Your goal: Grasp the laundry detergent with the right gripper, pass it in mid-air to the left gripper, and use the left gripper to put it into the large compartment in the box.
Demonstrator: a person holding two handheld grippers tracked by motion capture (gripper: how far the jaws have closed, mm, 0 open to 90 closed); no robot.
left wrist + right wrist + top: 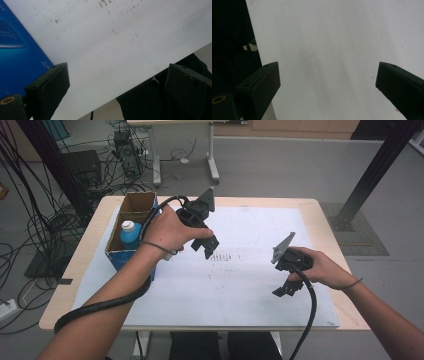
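My left gripper [210, 248] hangs above the white sheet [240, 270] just right of a blue cardboard box [131, 232]. In the left gripper view its jaws stand wide apart [117, 82] with nothing between them, the box's blue side [17, 60] at the left. A blue bottle with a white cap [130, 232] stands inside the box. My right gripper [287, 289] is held low over the sheet's right half. Its jaws [327, 82] are also spread wide over bare white sheet [332, 45], holding nothing.
The sheet carries faint brown marks [225, 257] near its middle. The wooden table's edge [60, 290] borders the sheet. A thick black cable [100, 307] trails along the left forearm. On the floor lie cables [45, 220] at the left, and a black post [370, 175] stands at the right.
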